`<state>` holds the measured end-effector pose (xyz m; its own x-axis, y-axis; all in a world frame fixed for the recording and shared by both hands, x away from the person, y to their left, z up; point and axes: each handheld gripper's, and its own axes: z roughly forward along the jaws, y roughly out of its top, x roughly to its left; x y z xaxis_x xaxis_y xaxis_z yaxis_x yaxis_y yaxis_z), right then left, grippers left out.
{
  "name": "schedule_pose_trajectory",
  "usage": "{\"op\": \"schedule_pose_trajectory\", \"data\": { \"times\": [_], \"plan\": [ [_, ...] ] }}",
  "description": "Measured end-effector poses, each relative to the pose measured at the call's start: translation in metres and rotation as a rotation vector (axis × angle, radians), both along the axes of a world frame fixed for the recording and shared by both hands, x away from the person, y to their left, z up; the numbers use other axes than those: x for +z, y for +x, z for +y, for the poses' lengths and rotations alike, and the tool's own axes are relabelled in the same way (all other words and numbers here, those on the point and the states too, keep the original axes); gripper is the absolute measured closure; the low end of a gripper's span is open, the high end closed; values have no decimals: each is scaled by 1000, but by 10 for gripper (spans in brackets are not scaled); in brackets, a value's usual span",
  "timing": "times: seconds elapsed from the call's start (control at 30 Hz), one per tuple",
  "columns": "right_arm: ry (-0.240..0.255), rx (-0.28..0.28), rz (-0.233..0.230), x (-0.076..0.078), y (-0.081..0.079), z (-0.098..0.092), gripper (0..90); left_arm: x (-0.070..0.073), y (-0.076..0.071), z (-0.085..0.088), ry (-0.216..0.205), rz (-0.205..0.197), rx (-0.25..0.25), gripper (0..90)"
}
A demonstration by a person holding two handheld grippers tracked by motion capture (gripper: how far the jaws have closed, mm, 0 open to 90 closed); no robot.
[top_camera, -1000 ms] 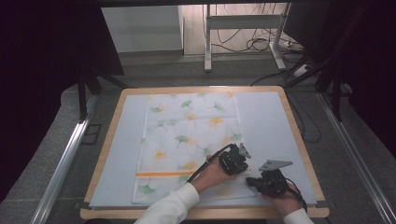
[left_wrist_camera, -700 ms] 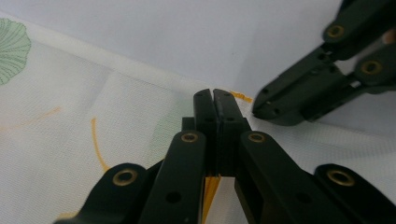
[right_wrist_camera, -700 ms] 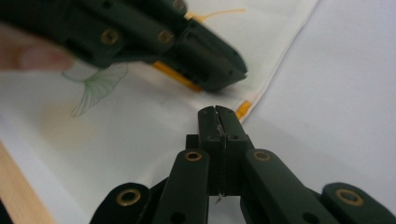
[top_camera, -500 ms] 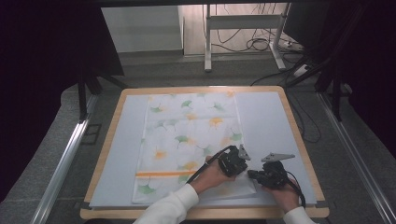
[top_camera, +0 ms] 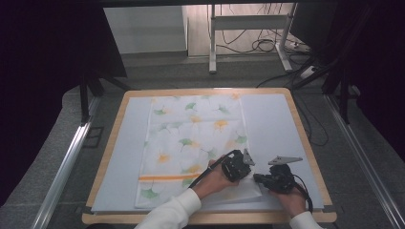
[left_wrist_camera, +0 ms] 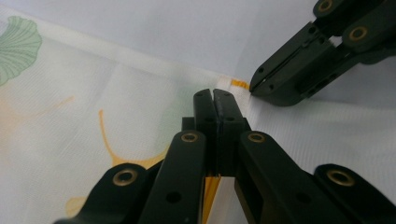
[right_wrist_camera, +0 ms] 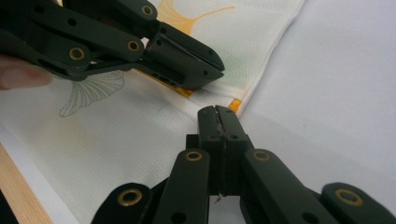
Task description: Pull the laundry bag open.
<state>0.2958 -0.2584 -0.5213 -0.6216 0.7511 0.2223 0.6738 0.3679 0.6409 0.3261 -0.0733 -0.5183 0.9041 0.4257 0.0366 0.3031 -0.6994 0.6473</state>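
Here both jaws of the left hand-held gripper [left_wrist_camera: 215,100] are pressed together, with the white cloth [top_camera: 191,143] caught between them; in the left gripper view a yellow-orange strip of the fabric shows in the slit lower down between the jaws. Its tips sit on the cloth close to the edge, just short of a corner that carries an orange mark [left_wrist_camera: 239,84]. The right hand-held gripper [right_wrist_camera: 217,116] has its jaws closed flat against each other too, the tips lying at the cloth's hem beside that same orange-marked corner; whether fabric is actually pinched there, I cannot tell. The two grippers are very near each other, tips almost meeting, as each gripper view shows the other tool close ahead.

From the high view, the left hand [top_camera: 217,181], in a white sleeve, and the right hand [top_camera: 291,198] come in at the bottom edge, both working at the near right corner of the cloth. A fold of plain white fabric lies turned over there. The cloth, printed with green and orange ginkgo leaves and crossed by an orange stripe [top_camera: 160,177] near its front end, lies spread lengthwise on a pale blue mat [top_camera: 277,124] that covers the wooden-rimmed desk [top_camera: 305,138].
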Motion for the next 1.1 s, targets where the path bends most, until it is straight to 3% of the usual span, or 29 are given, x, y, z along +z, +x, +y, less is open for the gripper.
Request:
{"op": "schedule_pose_trajectory", "data": {
  "times": [1.1],
  "plan": [
    [5, 7, 0, 0, 0, -1, 894, -1, -6, 31, 0, 16, 28, 900]
  ]
}}
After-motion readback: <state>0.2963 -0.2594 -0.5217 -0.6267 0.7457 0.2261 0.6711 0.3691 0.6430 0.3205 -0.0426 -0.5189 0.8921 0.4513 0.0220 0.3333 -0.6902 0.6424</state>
